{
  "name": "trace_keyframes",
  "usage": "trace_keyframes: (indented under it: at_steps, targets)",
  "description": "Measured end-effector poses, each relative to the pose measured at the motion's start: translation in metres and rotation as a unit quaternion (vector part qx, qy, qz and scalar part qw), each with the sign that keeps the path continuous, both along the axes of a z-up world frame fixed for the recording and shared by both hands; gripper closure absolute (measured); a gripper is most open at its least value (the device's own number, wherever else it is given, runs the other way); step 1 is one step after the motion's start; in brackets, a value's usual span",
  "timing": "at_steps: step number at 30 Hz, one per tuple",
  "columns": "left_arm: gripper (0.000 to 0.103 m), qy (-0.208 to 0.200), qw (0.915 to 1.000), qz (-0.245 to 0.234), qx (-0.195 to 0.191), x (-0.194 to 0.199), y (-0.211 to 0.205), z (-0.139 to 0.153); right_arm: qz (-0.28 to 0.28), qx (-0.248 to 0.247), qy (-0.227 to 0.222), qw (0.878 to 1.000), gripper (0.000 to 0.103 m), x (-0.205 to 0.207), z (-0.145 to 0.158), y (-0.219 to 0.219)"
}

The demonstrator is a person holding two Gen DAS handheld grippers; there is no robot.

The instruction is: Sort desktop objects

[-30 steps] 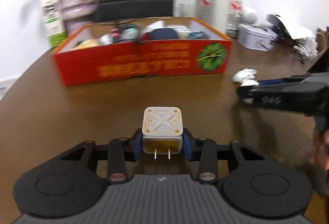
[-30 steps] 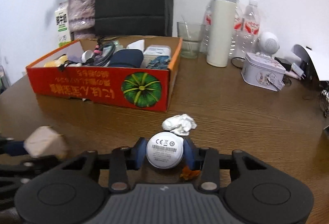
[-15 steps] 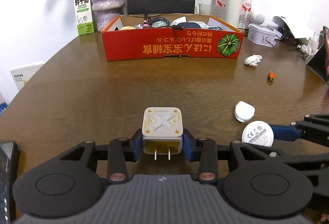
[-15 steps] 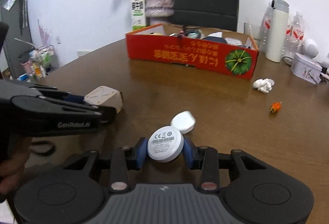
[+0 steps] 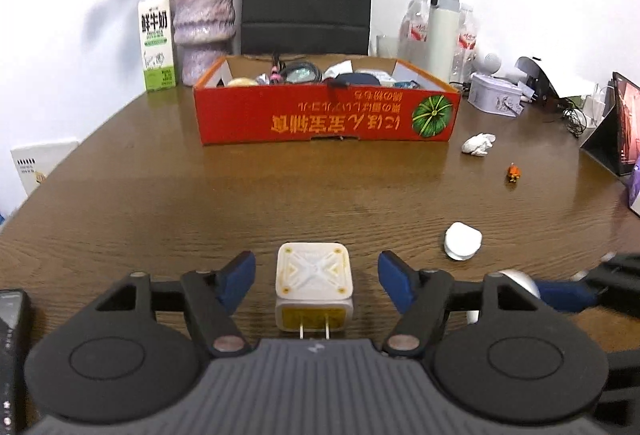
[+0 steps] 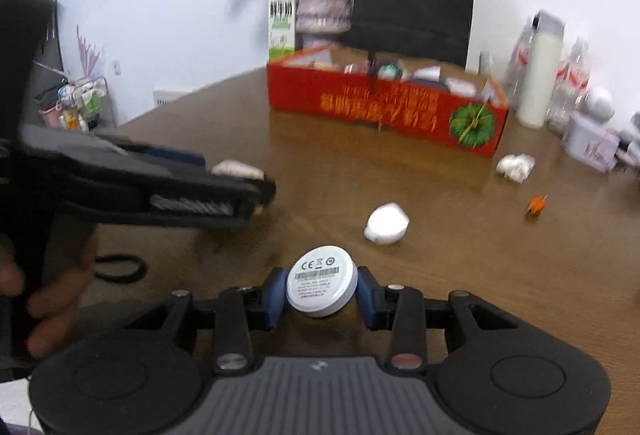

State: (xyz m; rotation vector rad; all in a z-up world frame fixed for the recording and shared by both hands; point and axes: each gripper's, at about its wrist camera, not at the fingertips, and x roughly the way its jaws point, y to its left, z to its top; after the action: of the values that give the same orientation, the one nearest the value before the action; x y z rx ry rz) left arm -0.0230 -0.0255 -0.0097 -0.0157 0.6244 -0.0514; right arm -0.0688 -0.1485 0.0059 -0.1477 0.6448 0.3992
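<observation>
The left gripper (image 5: pixel 314 277) gapes wide around the charger (image 5: pixel 314 285), apparently set free on the worktop (image 5: pixel 200 203), while the right gripper (image 6: pixel 321 289) clamps the puck (image 6: pixel 321 281) for sorting.

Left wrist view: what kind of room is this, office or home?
Likely an office or meeting room: a large wooden table, a laptop with cables at the right edge, plus a milk carton and flower vase by a plain white wall.
</observation>
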Motion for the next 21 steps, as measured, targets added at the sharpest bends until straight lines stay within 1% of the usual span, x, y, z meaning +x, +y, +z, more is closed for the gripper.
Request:
trace_keyframes:
  at_steps: [1,2,4,6,7,8,10,14,17,19,21]
  targets:
    - [0.055,0.008,1.0,0.002,-0.003,0.002,0.001,-0.002,-0.001,0.004,-0.014,1.0,0.067,-0.003,0.004,-0.002]
    - [0.063,0.019,0.9998,0.003,-0.006,0.004,0.003,-0.005,-0.003,0.008,-0.02,1.0,0.067,-0.004,0.007,-0.004]
    - [0.064,0.02,0.9997,0.006,-0.011,0.0,0.006,-0.005,-0.01,0.017,-0.025,1.0,0.065,-0.002,0.008,-0.009]
    - [0.064,0.024,0.9997,0.003,-0.01,-0.006,0.006,-0.004,-0.001,0.014,-0.019,1.0,0.065,-0.001,0.004,-0.009]
    - [0.064,0.025,0.9996,0.001,-0.014,-0.01,0.007,-0.003,0.011,0.006,-0.013,1.0,0.062,-0.001,0.001,-0.005]
    - [0.064,0.026,0.9995,0.002,-0.015,-0.013,0.008,-0.003,0.022,-0.003,-0.013,1.0,0.056,-0.004,-0.002,-0.001]
    - [0.064,0.031,0.9994,0.003,-0.013,-0.018,0.009,-0.002,0.033,-0.015,-0.013,0.999,0.05,-0.008,-0.006,0.005]
    - [0.063,0.033,0.9994,-0.004,-0.006,-0.019,0.009,-0.001,0.04,-0.02,-0.019,0.999,0.051,-0.014,-0.01,0.009]
    - [0.061,0.026,0.9997,0.001,-0.006,-0.017,0.01,0.0,0.035,-0.026,-0.024,0.999,0.051,-0.01,-0.008,0.014]
    - [0.06,0.023,0.9997,-0.001,-0.004,-0.018,0.011,0.001,0.042,-0.027,-0.023,0.998,0.052,-0.007,-0.007,0.02]
    - [0.051,0.026,0.9996,0.002,-0.007,-0.018,0.013,0.0,0.046,-0.021,-0.018,0.999,0.053,-0.003,-0.008,0.024]
